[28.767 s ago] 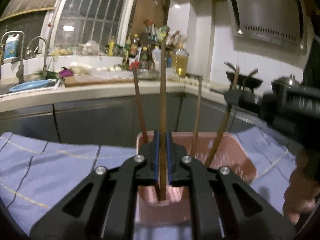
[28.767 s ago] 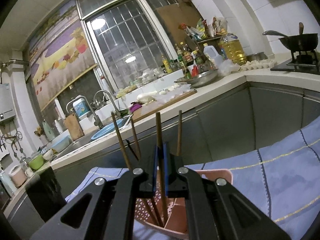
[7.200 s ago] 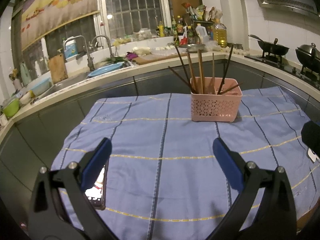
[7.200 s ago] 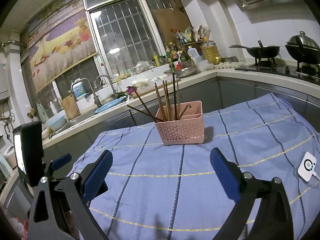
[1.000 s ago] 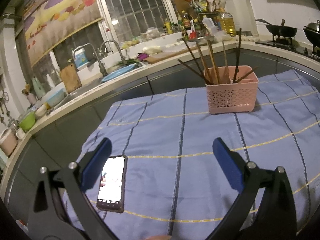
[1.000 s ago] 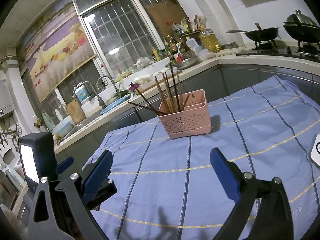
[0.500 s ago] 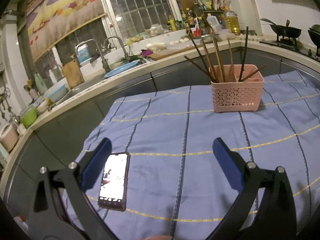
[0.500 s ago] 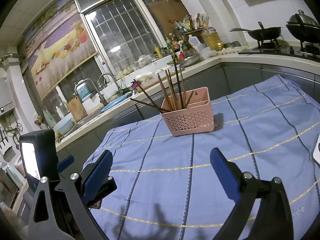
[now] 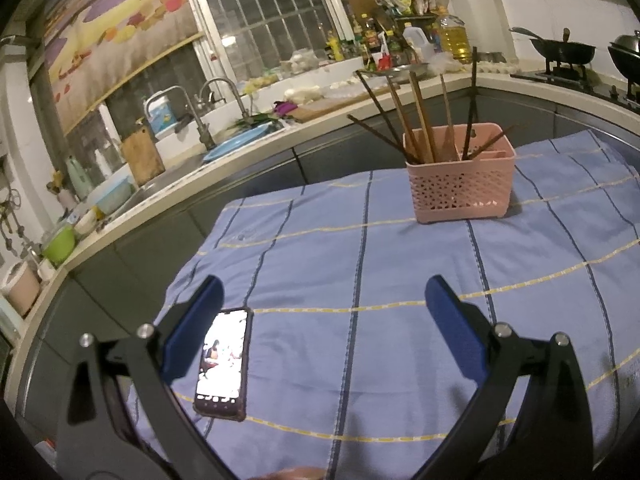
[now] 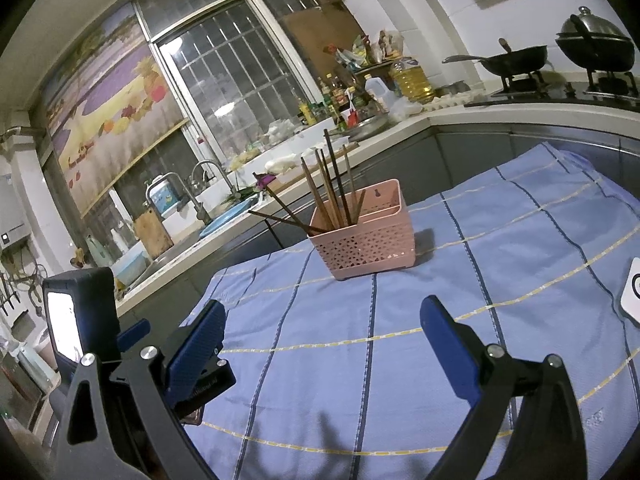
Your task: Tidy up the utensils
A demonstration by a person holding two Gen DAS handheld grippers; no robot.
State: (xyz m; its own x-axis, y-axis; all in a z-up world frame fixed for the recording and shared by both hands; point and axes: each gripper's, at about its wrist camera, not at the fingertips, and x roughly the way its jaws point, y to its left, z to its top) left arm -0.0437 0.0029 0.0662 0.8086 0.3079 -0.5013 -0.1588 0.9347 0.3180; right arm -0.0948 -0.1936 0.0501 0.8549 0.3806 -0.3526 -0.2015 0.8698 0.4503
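Note:
A pink perforated basket (image 9: 462, 178) stands on the blue checked cloth (image 9: 360, 264) at the far side, with several brown chopsticks (image 9: 420, 124) standing in it. It also shows in the right wrist view (image 10: 366, 236), chopsticks (image 10: 328, 188) leaning left. My left gripper (image 9: 322, 316) is open and empty, well short of the basket. My right gripper (image 10: 322, 332) is open and empty, also well back from the basket. The left gripper's body (image 10: 80, 316) shows at the left of the right wrist view.
A lit phone (image 9: 222, 364) lies on the cloth by my left gripper's left finger. A white device (image 10: 632, 292) lies at the cloth's right edge. Behind the table run a counter with a sink (image 9: 236, 140), bottles and woks (image 10: 516, 60).
Both grippers have drawn slightly back and turned a little; the basket sits a bit further right in the left view. Both stay open and empty.

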